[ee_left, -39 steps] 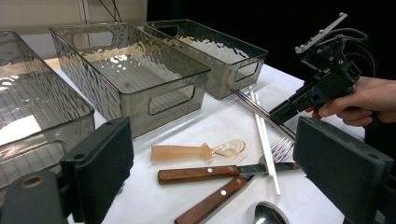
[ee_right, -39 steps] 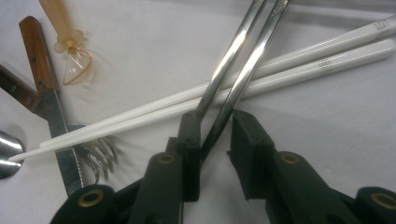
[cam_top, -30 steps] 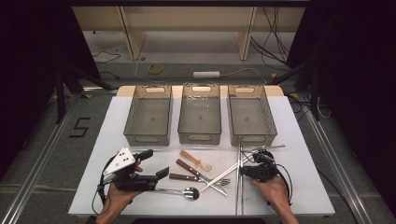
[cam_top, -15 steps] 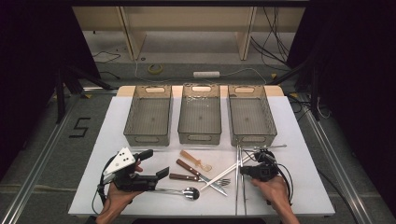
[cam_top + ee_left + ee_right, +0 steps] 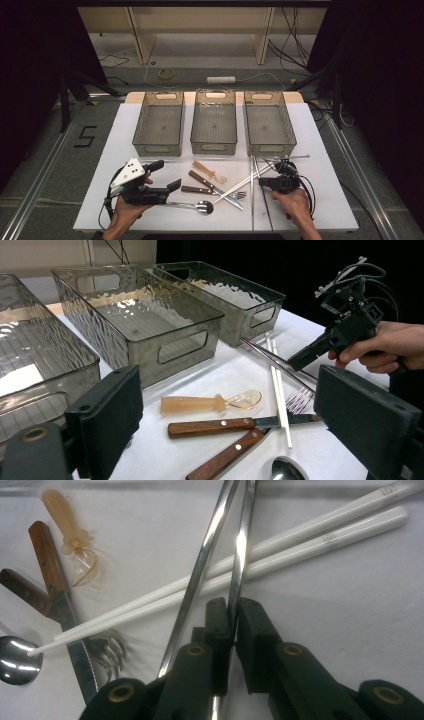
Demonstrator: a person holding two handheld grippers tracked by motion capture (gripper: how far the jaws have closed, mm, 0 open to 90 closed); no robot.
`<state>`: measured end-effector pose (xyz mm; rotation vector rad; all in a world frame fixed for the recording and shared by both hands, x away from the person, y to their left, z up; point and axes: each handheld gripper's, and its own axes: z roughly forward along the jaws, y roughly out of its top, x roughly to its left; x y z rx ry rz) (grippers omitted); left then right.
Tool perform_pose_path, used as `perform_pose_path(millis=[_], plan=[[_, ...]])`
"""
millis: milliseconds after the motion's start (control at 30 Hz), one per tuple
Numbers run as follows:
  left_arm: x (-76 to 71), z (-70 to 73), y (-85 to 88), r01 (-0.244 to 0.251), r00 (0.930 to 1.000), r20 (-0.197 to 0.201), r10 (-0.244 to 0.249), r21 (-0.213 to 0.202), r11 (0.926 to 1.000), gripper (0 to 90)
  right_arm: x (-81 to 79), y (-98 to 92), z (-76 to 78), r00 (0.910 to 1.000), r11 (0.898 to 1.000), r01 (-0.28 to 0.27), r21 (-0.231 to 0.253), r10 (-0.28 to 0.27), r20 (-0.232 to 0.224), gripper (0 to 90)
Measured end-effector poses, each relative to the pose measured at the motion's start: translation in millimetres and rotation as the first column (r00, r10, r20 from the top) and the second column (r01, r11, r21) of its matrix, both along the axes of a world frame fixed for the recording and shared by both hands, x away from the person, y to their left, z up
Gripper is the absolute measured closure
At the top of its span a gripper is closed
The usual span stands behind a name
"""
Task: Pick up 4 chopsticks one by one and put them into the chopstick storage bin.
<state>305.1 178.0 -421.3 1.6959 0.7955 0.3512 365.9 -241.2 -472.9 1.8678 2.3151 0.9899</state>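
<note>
Steel is what you have hold of: one metal chopstick (image 5: 239,555) sits pinched between the pads of your right gripper (image 5: 232,611), whose jaws have just been closing and now stand nearly shut, with only the thin rod between them; its twin, the second metal chopstick (image 5: 200,575), runs alongside just to the left in the right gripper view, outside the grip and slipping under the jaw's flank; both rods lie on the white table (image 5: 330,200) near its front right, crossing over the pair of white chopsticks (image 5: 280,555). I judge the step in hand to be the pick-up of that single rod, with the grasp made and the lift not yet begun; the next move calls for a straight, gentle rise so the free rod and the white pair beneath are not dragged along, then a carry to one of the three grey bins (image 5: 215,125) at the back, all of which look empty; which bin you mean for it I cannot tell. Further out lie two wooden-handled knives (image 5: 202,181), a fork (image 5: 235,195), a metal spoon (image 5: 200,206) and a small amber plastic spoon (image 5: 210,172). Your left gripper (image 5: 162,176) rests at the front left with its jaws wide apart and nothing between them, aimed across the cutlery.
</note>
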Motion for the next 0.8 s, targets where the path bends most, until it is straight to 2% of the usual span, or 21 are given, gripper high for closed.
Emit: perform_pose_path(millis=[200,533,800], plan=[[0.1,0.0,0.0,0.002,1.0000,0.002,-0.002,0.002,1.0000,11.7,1.4,-3.1,1.0,0.9999,1.000,0.003,0.007,-0.003,-0.012,85.6],[0.1,0.1,0.0,0.003,1.0000,0.001,-0.003,0.000,1.0000,11.7,1.1,-7.7,3.2,1.0000,1.000,-0.005,0.008,0.005,-0.003,86.1],[0.3,-0.1,0.2,0.004,1.0000,-0.001,-0.004,0.002,1.0000,11.7,-1.9,-12.2,11.9,0.9993,0.999,-0.018,0.039,0.017,0.032,86.1]])
